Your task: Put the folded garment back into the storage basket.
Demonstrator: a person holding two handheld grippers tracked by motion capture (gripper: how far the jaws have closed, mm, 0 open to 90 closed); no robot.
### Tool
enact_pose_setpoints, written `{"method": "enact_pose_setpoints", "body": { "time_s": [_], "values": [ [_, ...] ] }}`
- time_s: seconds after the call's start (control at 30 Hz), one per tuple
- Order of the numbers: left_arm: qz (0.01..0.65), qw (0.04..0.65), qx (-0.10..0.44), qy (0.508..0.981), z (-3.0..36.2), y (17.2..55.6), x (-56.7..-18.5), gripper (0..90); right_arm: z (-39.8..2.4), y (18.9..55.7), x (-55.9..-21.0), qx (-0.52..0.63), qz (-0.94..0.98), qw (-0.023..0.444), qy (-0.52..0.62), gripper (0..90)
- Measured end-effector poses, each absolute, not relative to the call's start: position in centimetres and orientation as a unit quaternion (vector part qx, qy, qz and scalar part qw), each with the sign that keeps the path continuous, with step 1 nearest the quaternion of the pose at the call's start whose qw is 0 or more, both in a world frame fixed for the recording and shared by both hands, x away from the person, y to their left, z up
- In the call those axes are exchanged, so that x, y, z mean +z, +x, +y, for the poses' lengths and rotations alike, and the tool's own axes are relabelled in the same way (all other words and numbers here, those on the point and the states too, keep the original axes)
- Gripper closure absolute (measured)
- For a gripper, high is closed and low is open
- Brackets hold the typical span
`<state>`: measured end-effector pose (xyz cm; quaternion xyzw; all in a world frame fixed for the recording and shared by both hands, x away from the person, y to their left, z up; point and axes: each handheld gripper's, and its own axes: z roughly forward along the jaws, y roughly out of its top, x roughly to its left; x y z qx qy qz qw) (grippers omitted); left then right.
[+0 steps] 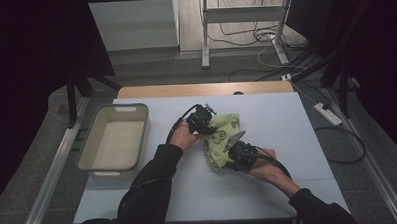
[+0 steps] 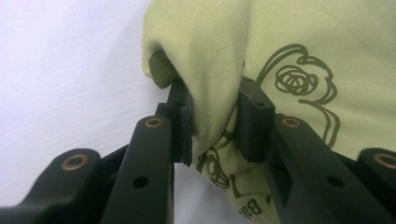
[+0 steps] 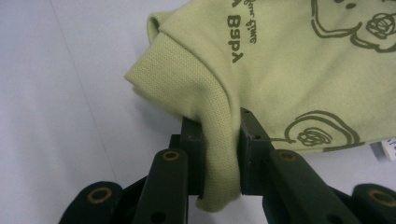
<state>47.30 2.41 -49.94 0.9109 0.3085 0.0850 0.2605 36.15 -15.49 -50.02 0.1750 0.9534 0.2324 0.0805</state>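
Note:
A light green garment (image 1: 222,133) with dark line drawings and lettering lies bunched at the middle of the white table cover (image 1: 289,184). My left gripper (image 1: 207,121) is at its far left edge, and in the left gripper view that gripper (image 2: 215,109) is shut on a fold of the green garment (image 2: 289,46). My right gripper (image 1: 236,153) is at the near edge. In the right gripper view it (image 3: 222,144) is pinching a ribbed hem of the garment (image 3: 280,70) between its pads. A hand holds each gripper.
A beige plastic basket (image 1: 87,146) with nothing in it stands on the left of the table cover. Bare wood (image 1: 205,89) shows at the table's far edge. On the floor beyond are a metal stand (image 1: 204,37), cables and a power strip (image 1: 329,113).

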Motion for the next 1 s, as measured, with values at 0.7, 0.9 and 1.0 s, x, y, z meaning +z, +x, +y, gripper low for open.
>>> {"method": "enact_pose_setpoints", "body": {
  "time_s": [0.7,0.9,1.0],
  "values": [
    [0.282,0.28,0.116,0.91,3.3,45.8,-46.6,70.3,-15.3,35.3,-47.3,0.286,0.938,0.068,0.181,76.1],
    [0.274,0.284,0.127,0.91,3.7,45.2,-45.3,70.3,-15.2,34.9,-46.4,0.304,0.933,0.063,0.183,76.0],
    [0.27,0.286,0.132,0.91,3.8,44.9,-44.8,70.2,-15.1,34.7,-46.0,0.313,0.93,0.061,0.181,76.0]
  ]
}}
